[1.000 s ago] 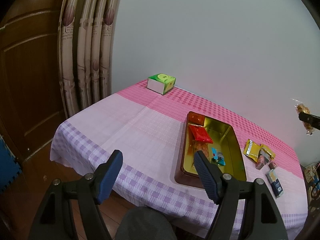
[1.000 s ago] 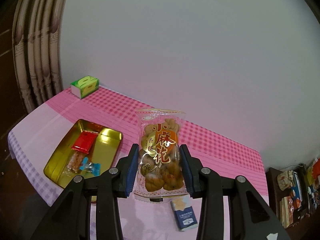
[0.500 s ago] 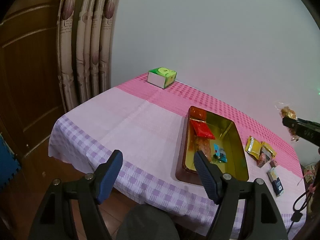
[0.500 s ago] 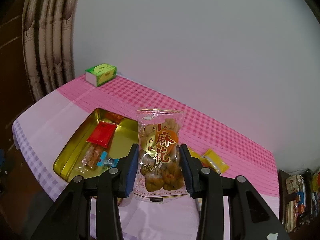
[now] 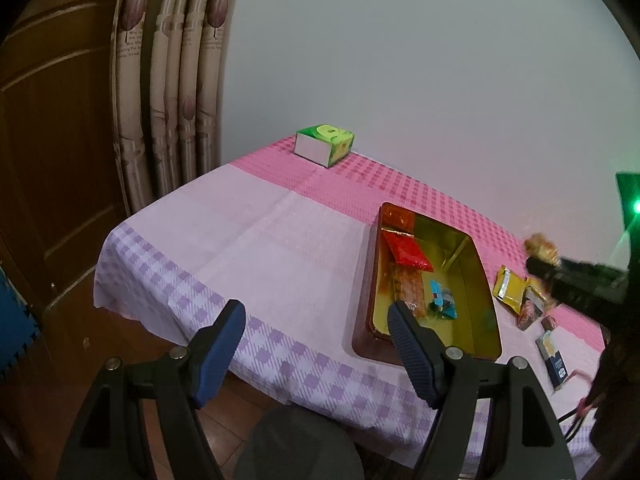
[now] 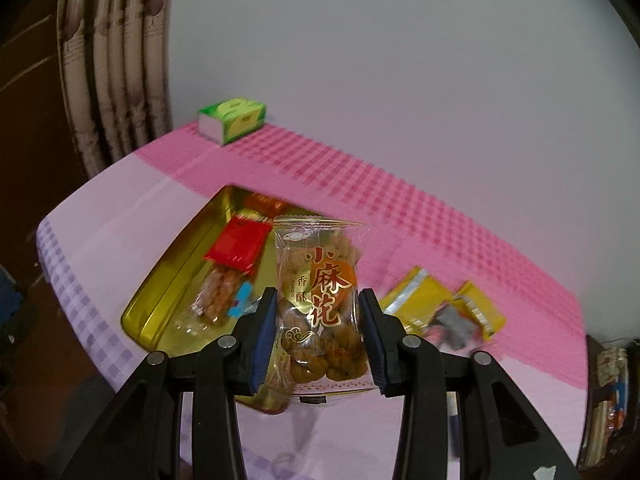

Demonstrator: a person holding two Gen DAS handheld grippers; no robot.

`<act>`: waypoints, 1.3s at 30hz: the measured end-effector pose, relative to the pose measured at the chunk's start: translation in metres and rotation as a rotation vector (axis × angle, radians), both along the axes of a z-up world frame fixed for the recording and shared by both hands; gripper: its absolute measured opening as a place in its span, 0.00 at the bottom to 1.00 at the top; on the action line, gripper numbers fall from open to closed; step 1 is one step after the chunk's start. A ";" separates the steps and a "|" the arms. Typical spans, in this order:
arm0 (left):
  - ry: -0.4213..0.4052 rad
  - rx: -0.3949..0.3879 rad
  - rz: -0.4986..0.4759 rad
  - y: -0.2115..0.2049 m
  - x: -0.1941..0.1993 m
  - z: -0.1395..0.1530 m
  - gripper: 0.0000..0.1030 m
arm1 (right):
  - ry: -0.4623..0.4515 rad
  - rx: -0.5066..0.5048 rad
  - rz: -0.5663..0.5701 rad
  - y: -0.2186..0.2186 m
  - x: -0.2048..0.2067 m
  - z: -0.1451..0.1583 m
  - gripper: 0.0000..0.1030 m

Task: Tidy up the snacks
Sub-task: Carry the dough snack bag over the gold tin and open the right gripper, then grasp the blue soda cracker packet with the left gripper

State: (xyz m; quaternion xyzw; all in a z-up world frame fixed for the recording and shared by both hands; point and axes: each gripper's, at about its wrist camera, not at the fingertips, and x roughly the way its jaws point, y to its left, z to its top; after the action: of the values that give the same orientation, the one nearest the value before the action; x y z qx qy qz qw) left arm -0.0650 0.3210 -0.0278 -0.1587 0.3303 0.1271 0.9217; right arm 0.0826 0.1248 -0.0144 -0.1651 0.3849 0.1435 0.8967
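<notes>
The step in hand looks like the carry: the right tool is clamped on a clear packet of fried dough twists, its two blue pads pressing the packet's sides, and it hangs in the air just above the near right corner of the gold tin, not yet inside it. The left tool stands wide with nothing between its pads, hovering off the near edge of the bench and taking no part. The next move, as I judge it, calls for bringing the packet over a bare stretch of the tin's floor, lowering it until it rests there, and only then letting the pads part; the free floor lies on the tin's right half, since a red packet, a clear-wrapped brown bar and a small blue sweet already fill the left. The held packet is see-through film with a crimped top seal, gold and red characters printed on the front, and knobbly brown twists bunched in the lower part; it stands upright in the grip and looks light and crinkly. Still out on the pink cloth to the tin's right lie yellow sachets and a few small wrapped pieces, too blurred to name.
</notes>
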 end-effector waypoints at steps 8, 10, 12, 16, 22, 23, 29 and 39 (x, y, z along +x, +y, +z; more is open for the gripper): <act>0.011 -0.018 -0.001 0.003 0.001 -0.003 0.73 | 0.099 0.066 0.032 0.018 -0.002 -0.046 0.36; 0.014 -0.022 0.000 0.005 0.002 -0.004 0.73 | 0.109 0.066 0.035 0.023 -0.001 -0.052 0.36; 0.019 -0.029 0.000 0.007 0.003 -0.005 0.73 | 0.117 0.065 0.041 0.027 0.000 -0.056 0.36; 0.027 -0.039 0.001 0.008 0.005 -0.008 0.73 | 0.130 0.063 0.054 0.033 0.002 -0.065 0.36; 0.030 -0.037 -0.007 0.007 0.006 -0.009 0.73 | 0.161 0.076 0.048 0.037 0.007 -0.077 0.36; 0.033 -0.037 -0.008 0.006 0.006 -0.009 0.73 | 0.168 0.082 0.047 0.037 0.008 -0.078 0.36; 0.044 -0.030 -0.013 0.005 0.009 -0.011 0.73 | 0.222 0.132 0.056 0.033 0.012 -0.090 0.45; -0.030 -0.001 -0.155 -0.025 0.008 0.001 0.73 | 0.060 0.274 -0.028 -0.111 -0.036 -0.049 0.82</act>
State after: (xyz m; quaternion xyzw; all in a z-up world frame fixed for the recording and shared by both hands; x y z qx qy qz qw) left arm -0.0566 0.2964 -0.0273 -0.1349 0.3279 0.0527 0.9335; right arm 0.0464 0.0136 -0.0635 -0.0315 0.3907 0.1872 0.9007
